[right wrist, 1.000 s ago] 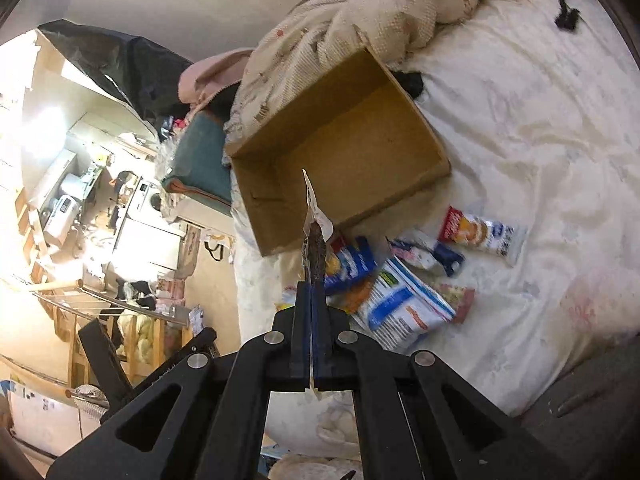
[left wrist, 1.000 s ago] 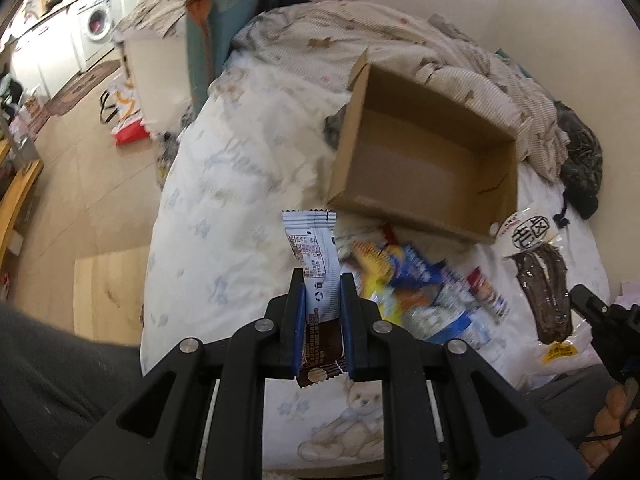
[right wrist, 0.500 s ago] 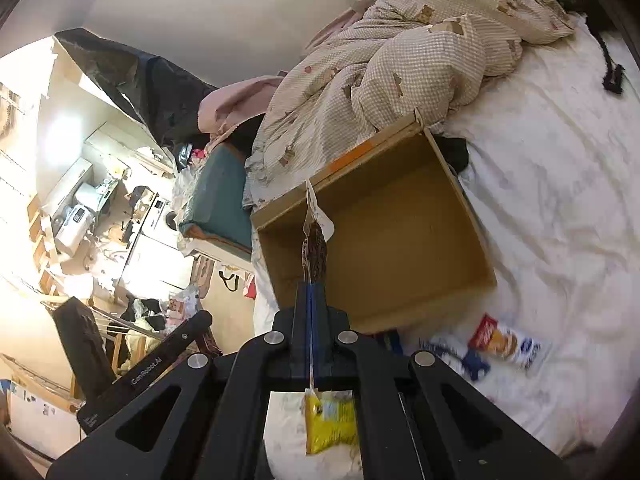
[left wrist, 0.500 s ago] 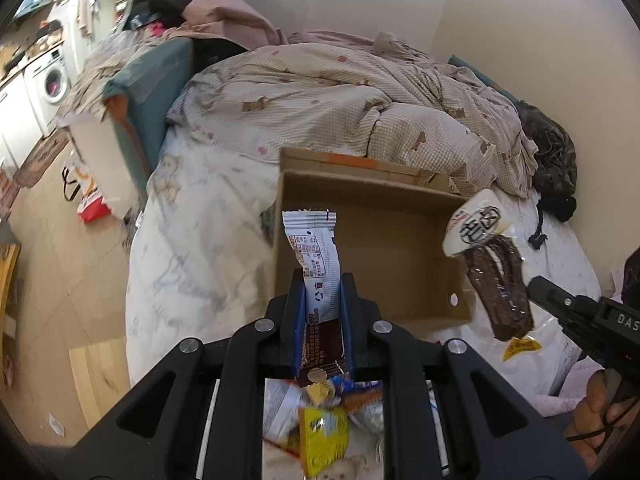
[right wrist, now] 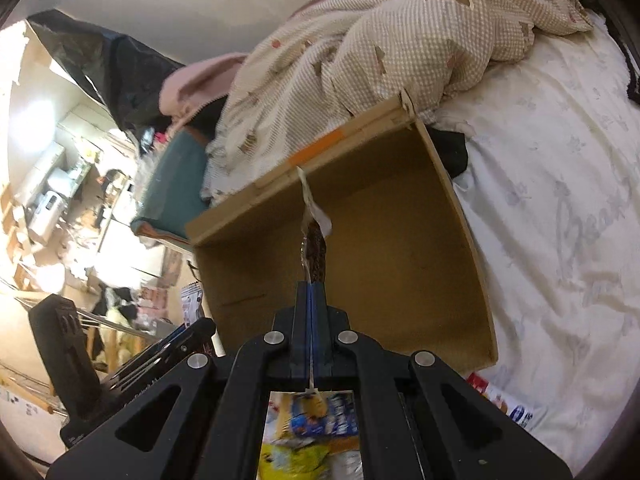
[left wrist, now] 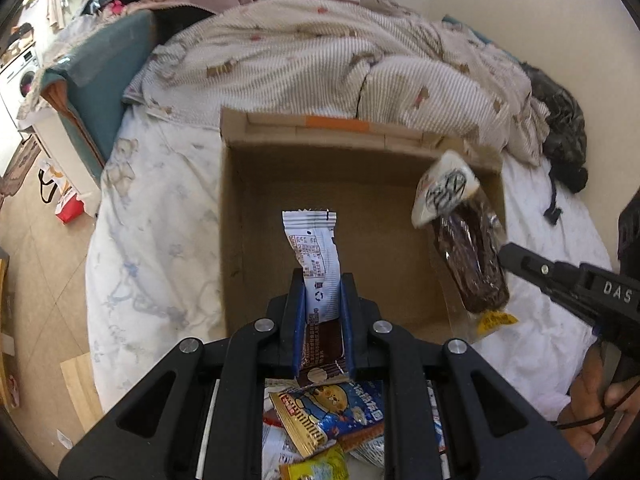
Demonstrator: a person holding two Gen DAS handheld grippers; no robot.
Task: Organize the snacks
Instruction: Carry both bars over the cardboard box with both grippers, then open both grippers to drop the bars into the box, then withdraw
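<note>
An open cardboard box (left wrist: 256, 216) lies on the bed, empty inside; it also shows in the right wrist view (right wrist: 404, 248). My left gripper (left wrist: 320, 280) is shut on a white and brown snack bar wrapper (left wrist: 316, 256) held upright over the box's near edge. My right gripper (right wrist: 311, 292) is shut on a clear packet of dark dried snack (right wrist: 314, 240), seen edge-on over the box. That packet (left wrist: 468, 248) hangs at the box's right wall in the left wrist view. Loose snack packets (left wrist: 332, 420) lie below my grippers.
A rumpled beige checked duvet (left wrist: 320, 60) lies behind the box. White bed sheet (right wrist: 560, 200) spreads to the right. A teal cushion (left wrist: 100, 68) sits at the bed's left, with the floor (left wrist: 36, 248) beyond. Dark clothing (left wrist: 560, 128) lies at the far right.
Both grippers have moved forward from over the snack pile to over the box, each still holding its packet. The box now fills the middle of both views.
</note>
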